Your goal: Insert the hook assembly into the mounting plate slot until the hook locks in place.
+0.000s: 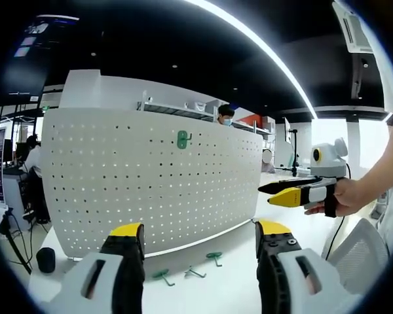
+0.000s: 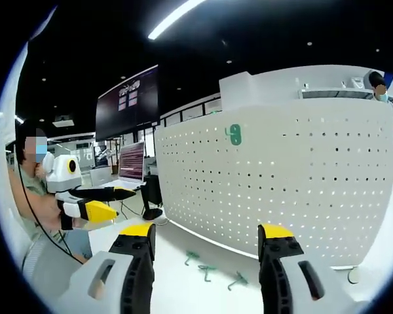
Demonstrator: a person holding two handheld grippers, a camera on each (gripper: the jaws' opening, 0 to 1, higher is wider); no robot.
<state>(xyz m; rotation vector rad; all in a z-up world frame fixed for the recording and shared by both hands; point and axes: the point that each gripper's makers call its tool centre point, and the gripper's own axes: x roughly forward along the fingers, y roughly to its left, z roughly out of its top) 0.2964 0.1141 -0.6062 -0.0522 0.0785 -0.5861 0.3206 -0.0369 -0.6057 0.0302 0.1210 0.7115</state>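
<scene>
While unreadable, a screen (image 2: 131, 161) shows text.

Black cylinder (image 1: 46, 260) on white table (image 1: 236, 288); wall screens (image 2: 132, 98) behind.

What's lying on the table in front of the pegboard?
Three green hooks lie loose on the white table before the pegboard. Gripper jaws cover parts of the tabletop.

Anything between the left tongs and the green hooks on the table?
Nothing visible. The left tongs are open above bare white tabletop, and the three loose green hooks lie in front of the white perforated pegboard.
</scene>
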